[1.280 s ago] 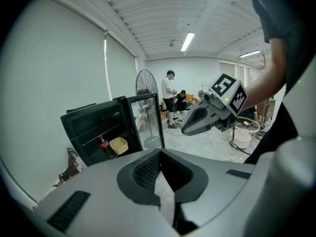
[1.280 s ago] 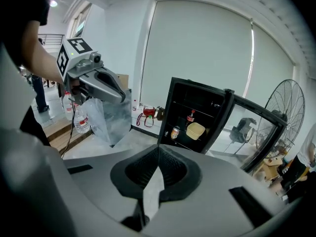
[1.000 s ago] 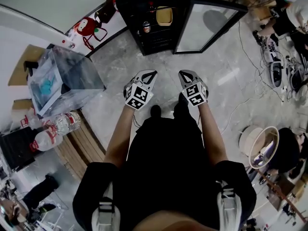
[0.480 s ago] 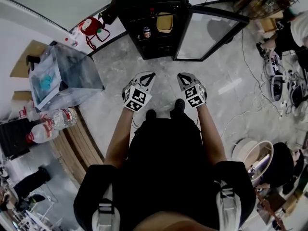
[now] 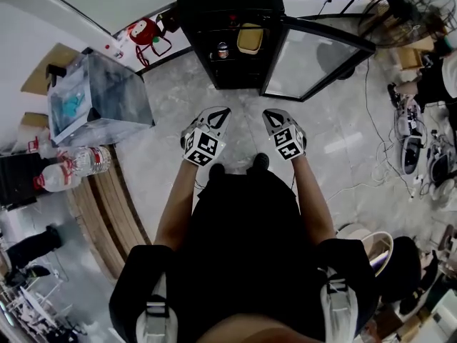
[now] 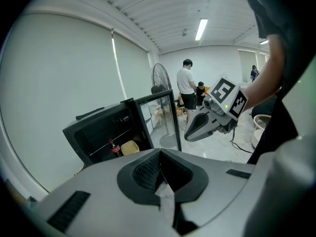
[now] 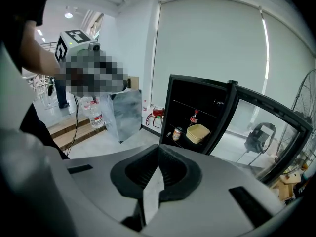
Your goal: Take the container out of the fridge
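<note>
The black fridge (image 5: 223, 20) stands open ahead, its glass door (image 5: 314, 54) swung to the right. A pale yellow container (image 5: 249, 38) sits on a shelf inside, beside a can (image 5: 223, 50). In the right gripper view the container (image 7: 197, 132) lies right of the can (image 7: 177, 133), below a cola bottle (image 7: 194, 117). It shows in the left gripper view as well, the container (image 6: 129, 147) beside the bottle (image 6: 114, 148). My left gripper (image 5: 220, 112) and right gripper (image 5: 272, 114) are held side by side over the floor, well short of the fridge. Both are shut and hold nothing.
A clear plastic bin (image 5: 96, 98) and water bottles (image 5: 71, 171) stand at the left by a wooden step (image 5: 107, 213). A red bag (image 5: 146, 33) leans at the wall. Cables (image 5: 371, 106), a fan (image 5: 400, 6) and seated people are on the right.
The fridge and floor have shifted a little in the head view as the person steps toward the fridge. Both grippers keep the same shut pose in front of the body.
</note>
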Motion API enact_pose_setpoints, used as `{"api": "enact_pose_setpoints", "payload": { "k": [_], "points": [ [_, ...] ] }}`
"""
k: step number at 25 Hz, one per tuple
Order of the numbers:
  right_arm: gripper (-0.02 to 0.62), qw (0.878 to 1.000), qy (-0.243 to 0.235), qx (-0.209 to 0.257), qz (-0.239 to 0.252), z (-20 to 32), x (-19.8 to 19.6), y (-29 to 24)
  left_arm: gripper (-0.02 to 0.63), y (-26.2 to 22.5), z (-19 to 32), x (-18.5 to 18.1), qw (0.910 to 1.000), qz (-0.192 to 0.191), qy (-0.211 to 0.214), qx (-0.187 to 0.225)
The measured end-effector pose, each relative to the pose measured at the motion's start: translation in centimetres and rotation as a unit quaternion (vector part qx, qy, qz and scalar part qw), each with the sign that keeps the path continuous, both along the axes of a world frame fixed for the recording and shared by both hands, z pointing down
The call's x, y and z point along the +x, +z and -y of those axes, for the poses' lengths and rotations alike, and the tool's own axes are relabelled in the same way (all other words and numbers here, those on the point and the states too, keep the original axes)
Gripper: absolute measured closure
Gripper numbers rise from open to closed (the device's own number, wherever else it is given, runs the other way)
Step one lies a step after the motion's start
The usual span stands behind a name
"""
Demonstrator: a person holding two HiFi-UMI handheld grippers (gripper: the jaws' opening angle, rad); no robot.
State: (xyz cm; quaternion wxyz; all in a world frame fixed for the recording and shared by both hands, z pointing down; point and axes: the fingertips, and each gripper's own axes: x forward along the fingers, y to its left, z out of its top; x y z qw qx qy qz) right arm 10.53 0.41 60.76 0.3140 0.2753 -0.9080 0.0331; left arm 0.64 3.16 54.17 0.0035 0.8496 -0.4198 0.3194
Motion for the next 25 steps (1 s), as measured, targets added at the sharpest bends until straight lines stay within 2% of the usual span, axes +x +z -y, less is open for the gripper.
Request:
{"api": "enact_pose_setpoints", "payload": {
  "k": [18, 25],
  "points": [
    [0.597, 0.998, -0.061, 0.001, -0.012, 1.2, 3.9, 0.9, 0.586, 0.0, 0.1, 3.7, 0.9980, -0.004, -0.062, 0.004],
    [0.597, 0.998, -0.055, 0.005, -0.007, 1.9, 3.8, 0.8, 0.586, 0.1, -0.3, 3.9, 0.9987, 0.008, -0.051, 0.000]
  ]
}}
